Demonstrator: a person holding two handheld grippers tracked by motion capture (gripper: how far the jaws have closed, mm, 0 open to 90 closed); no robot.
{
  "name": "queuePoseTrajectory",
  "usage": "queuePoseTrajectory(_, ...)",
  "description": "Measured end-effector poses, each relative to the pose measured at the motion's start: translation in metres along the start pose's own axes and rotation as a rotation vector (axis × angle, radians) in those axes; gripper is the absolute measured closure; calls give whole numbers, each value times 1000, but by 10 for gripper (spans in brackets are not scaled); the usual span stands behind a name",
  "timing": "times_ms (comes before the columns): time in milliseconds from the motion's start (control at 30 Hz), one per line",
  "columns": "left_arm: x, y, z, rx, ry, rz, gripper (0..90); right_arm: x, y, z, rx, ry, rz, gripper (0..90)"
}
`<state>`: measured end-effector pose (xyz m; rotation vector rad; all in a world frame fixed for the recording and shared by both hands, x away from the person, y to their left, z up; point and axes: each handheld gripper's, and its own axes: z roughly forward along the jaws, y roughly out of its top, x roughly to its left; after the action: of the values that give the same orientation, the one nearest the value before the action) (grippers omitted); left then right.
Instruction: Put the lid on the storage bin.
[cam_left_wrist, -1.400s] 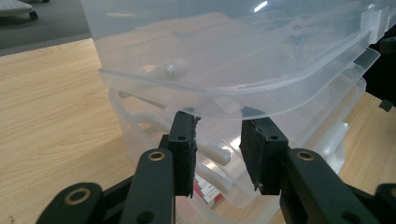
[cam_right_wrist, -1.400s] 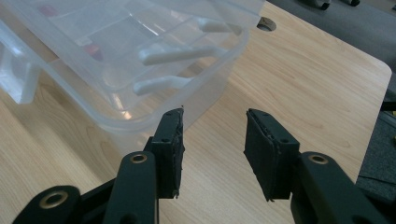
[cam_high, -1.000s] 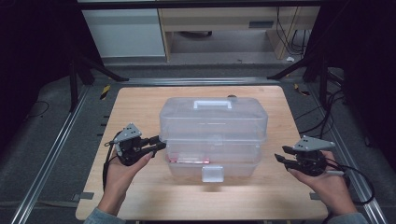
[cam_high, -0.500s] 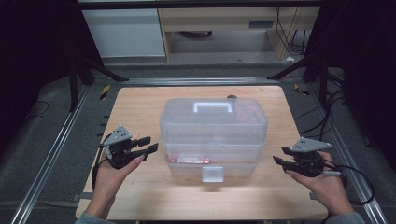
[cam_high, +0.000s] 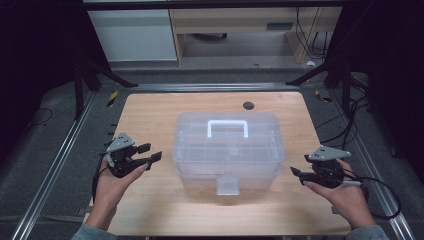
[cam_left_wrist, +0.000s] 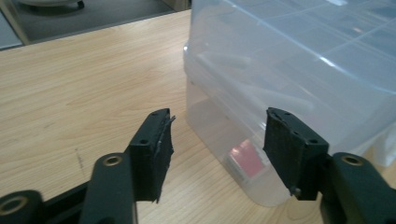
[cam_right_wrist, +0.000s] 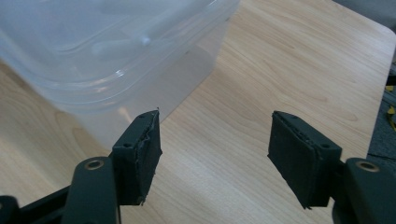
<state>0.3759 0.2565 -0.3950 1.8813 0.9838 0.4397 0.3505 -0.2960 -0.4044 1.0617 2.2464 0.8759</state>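
With both my left gripper (cam_high: 150, 152) and right gripper (cam_high: 296, 174) wide open beside the clear plastic box (cam_high: 228, 150), I judge it light, stiff, slick-walled, best lifted by its white handle (cam_high: 228, 128).

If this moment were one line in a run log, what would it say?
left hand-held gripper: open, left of clear box, apart | right hand-held gripper: open, right of box, apart | lid shut, white handle flat

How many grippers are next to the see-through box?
2. The left gripper is off the left side of the clear plastic box, open. The right gripper is off its right side, open too. Neither touches the box.
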Motion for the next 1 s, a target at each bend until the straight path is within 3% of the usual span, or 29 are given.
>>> queuePoseTrajectory(233,14,-2,12,73,68,15,181,-11,3,7,21,-41,46,246)
queuePoseTrajectory(433,28,-3,26,131,110,2,75,-26,7,19,25,-92,97,205)
queuePoseTrajectory(567,40,-7,37,169,134,-8,53,-37,9,33,47,-127,145,188)
queuePoseTrajectory(767,56,-15,56,216,161,-15,50,-52,6,54,65,-143,209,197)
queuePoseTrajectory(1000,72,-27,78,277,187,-28,50,-63,1,78,139,-157,214,202)
